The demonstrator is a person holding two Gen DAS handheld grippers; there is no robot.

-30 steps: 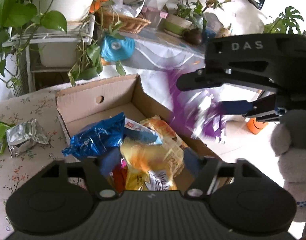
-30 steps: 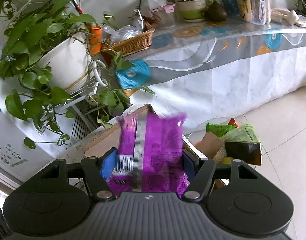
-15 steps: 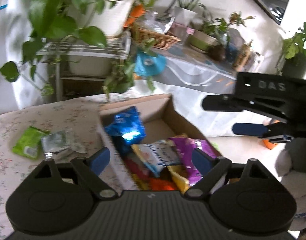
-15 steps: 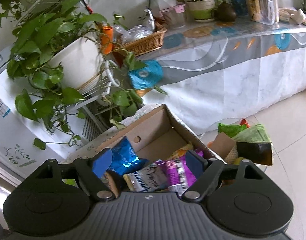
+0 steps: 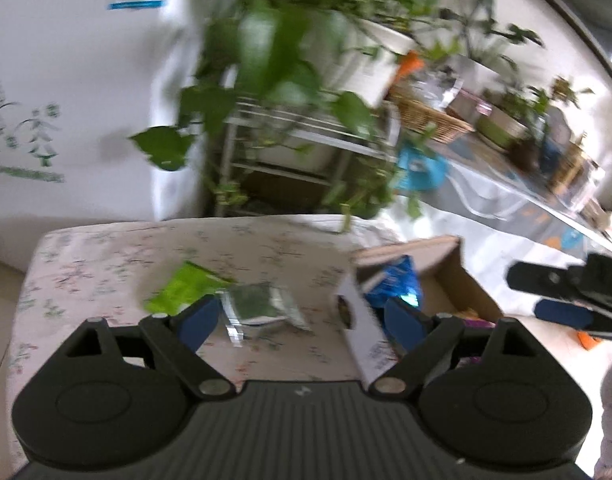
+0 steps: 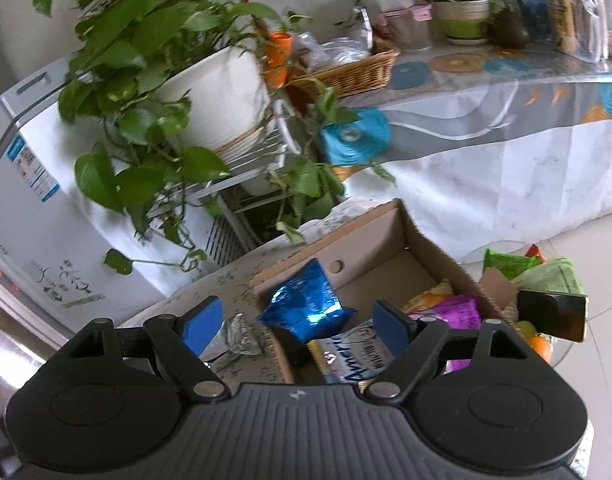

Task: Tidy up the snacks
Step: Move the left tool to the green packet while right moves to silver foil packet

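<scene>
Tools [image 5: 302, 316] [image 6: 300, 322] both wide apart, empty, nothing touched.

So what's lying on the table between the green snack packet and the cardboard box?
A silver foil packet, lying flat on the floral tablecloth between the green packet and the cardboard box. It shows best in the left wrist view.
</scene>
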